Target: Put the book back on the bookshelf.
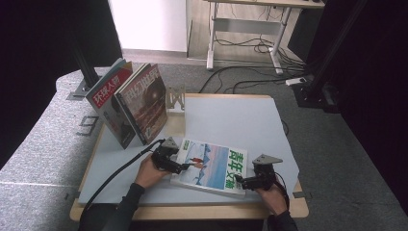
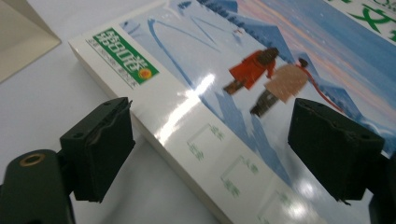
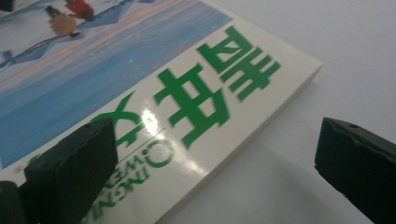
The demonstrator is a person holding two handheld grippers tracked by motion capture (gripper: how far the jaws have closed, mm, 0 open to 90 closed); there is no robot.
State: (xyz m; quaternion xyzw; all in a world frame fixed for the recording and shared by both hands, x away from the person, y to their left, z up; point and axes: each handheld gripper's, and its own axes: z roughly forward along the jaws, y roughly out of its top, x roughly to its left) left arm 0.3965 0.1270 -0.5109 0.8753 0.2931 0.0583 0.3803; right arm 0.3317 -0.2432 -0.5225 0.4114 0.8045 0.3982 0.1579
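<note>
Forearms: dark sleeves, entering at near table edge in high view.
Right gripper [image 1: 239, 181]: at near right corner of magazine [image 1: 211, 167]; jaws spread, one above cover, other over bare mat beside edge, no pad pressing on anything. Grey plate on top.
Left gripper [image 1: 185, 167]: at left short edge of magazine; jaws spread wide, straddling the edge in left gripper view, one pad over the mat, other over the cover; no contact visible. Cable trailing back off near left table edge.
Magazine, position: flat on mat [image 1: 231, 115], near centre of table, between both grippers, face up.
Magazine, cover: blue and white snow scene, two small figures in red and tan coats [image 2: 266, 74], large green title characters [image 3: 210, 93] along right end, green label [image 2: 123, 56] at one left corner. Thick white page block visible along edges.
Mat: pale grey sheet covering most of wooden table [image 1: 192, 211].
Standing magazines [image 1: 130, 103]: two, upright and leaning, at far left of table, well apart from flat magazine.
Bookend [image 1: 175, 99]: metal, just right of standing magazines, touching or nearly so; cannot tell which.
Beyond table: grey carpet, desk legs, loose cables [image 1: 250, 72] on floor.
</note>
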